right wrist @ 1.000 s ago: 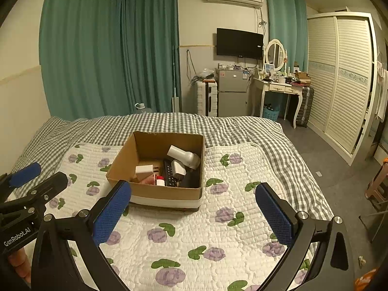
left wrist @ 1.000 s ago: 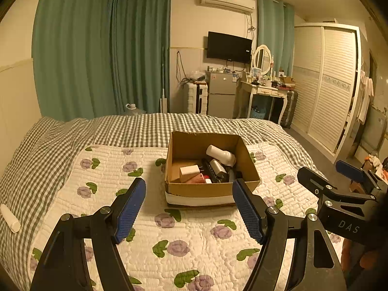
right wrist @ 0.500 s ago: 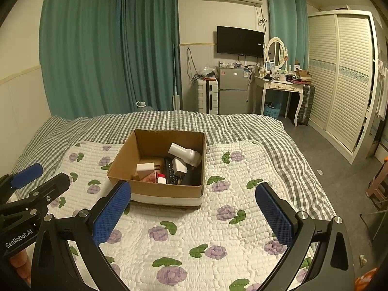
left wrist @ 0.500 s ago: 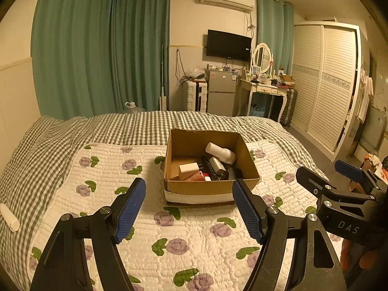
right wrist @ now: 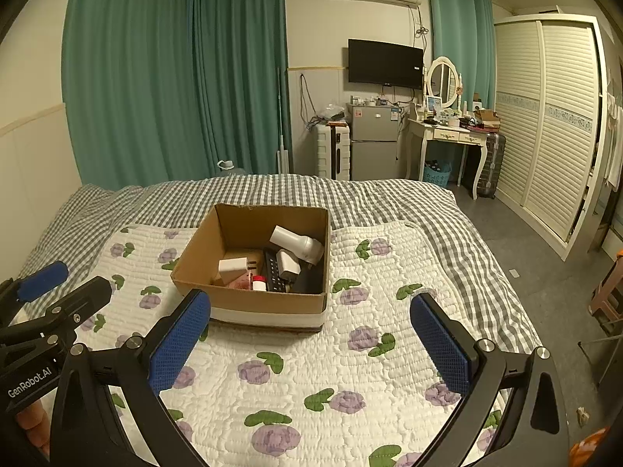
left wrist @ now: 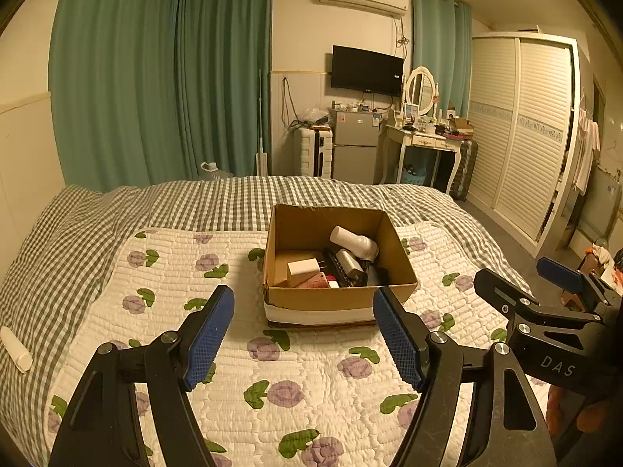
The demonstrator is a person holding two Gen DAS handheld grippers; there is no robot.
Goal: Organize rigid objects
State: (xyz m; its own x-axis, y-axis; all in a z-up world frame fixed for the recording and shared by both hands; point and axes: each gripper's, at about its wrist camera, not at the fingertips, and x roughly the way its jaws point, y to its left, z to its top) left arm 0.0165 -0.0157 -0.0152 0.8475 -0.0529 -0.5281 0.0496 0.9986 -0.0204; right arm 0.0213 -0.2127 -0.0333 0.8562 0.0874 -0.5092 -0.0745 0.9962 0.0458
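1. Drawing back a little from the cardboard box [left wrist: 338, 268] over the last second; left tongs [left wrist: 303, 334] and right tongs [right wrist: 311, 338] both standing wide apart, holding nothing.
2. Sitting inside the box, ahead of both tongs: white bottle [left wrist: 354, 242], white charger [left wrist: 303, 268], black remote [right wrist: 272, 271]. Fitting either a finished tidy-up or a pause.
3. Showing only in the left view: a white tube [left wrist: 15, 349] lying on the bed [left wrist: 97, 233], far left of the left tongs.
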